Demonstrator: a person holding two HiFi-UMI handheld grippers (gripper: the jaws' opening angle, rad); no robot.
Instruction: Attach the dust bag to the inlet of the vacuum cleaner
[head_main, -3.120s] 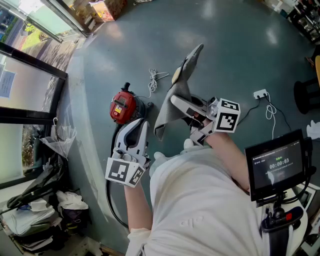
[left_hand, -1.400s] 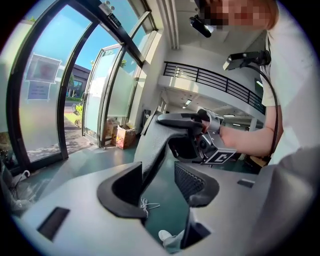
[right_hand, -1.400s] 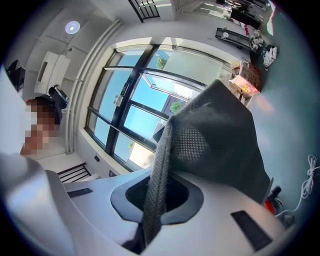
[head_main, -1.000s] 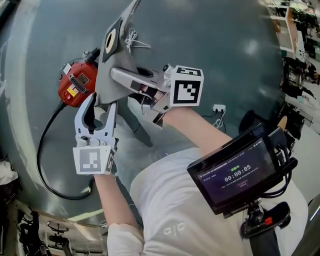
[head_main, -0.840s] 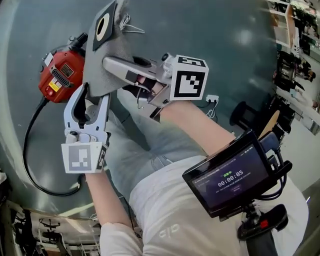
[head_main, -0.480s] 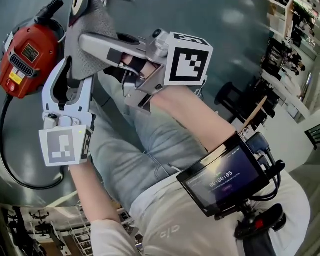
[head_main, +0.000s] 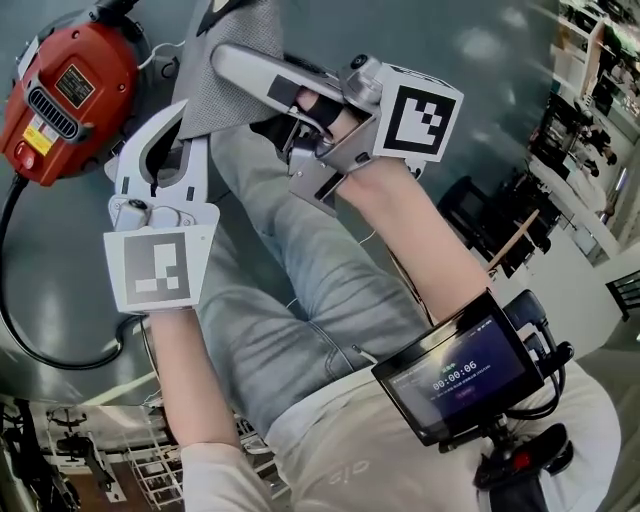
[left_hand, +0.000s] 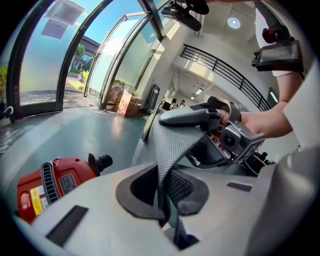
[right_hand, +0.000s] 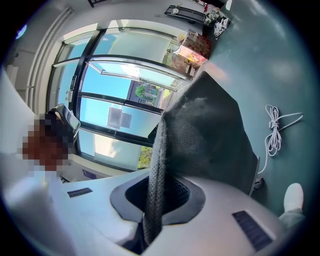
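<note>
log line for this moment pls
left tongs: just closed on dust bag | right tongs: shut on dust bag | vacuum cleaner: on floor, bag not attached

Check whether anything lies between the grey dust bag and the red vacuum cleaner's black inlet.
Nothing visible does. The dust bag hangs beside the vacuum cleaner, and only bare floor shows between it and the inlet.

The glossy blue-grey floor carries a red plastic vacuum cleaner, and a thick black cable curves over the floor from it. A small bundle of white cord lies on a bare stretch of floor.
</note>
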